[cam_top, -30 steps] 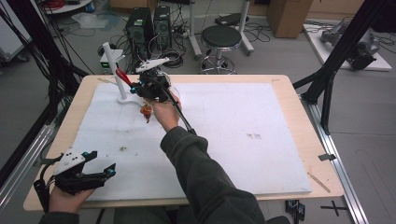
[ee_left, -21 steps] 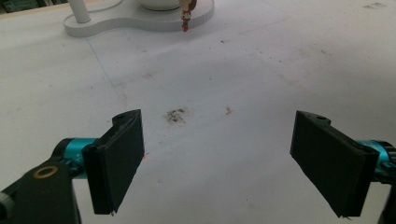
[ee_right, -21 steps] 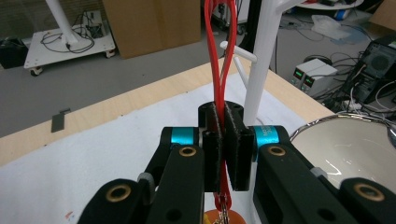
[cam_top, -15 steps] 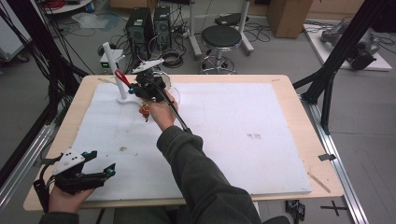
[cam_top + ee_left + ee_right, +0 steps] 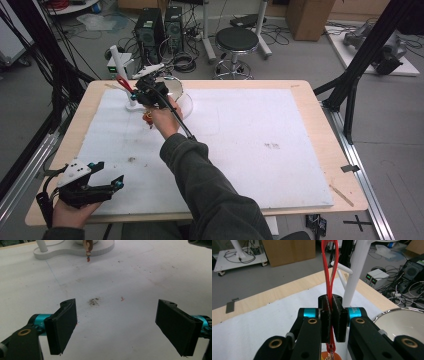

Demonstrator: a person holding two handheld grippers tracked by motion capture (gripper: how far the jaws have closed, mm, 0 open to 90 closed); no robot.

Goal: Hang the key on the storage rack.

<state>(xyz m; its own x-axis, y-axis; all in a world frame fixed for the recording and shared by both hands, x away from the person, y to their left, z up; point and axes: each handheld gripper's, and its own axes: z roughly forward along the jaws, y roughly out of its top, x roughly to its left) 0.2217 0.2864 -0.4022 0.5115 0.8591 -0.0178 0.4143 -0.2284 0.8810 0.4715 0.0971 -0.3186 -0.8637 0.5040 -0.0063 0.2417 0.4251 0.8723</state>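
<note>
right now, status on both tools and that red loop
Right tool shut on red loop, charm dangling below. Left tool open, idle near table edge. White peg stand close beside loop; loop not yet on a peg.

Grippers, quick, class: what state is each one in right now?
Left gripper: open, nothing between its jaws.
Right gripper: shut on the thin red loop strap of a small keychain charm.

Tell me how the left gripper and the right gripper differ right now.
The left gripper has its jaws spread wide with nothing between them; the right gripper is clamped on a red loop. In the high view the left gripper sits low near the table's near edge, while the right gripper is at the far side beside the white stand. Both have black jaws and teal fittings.
</note>
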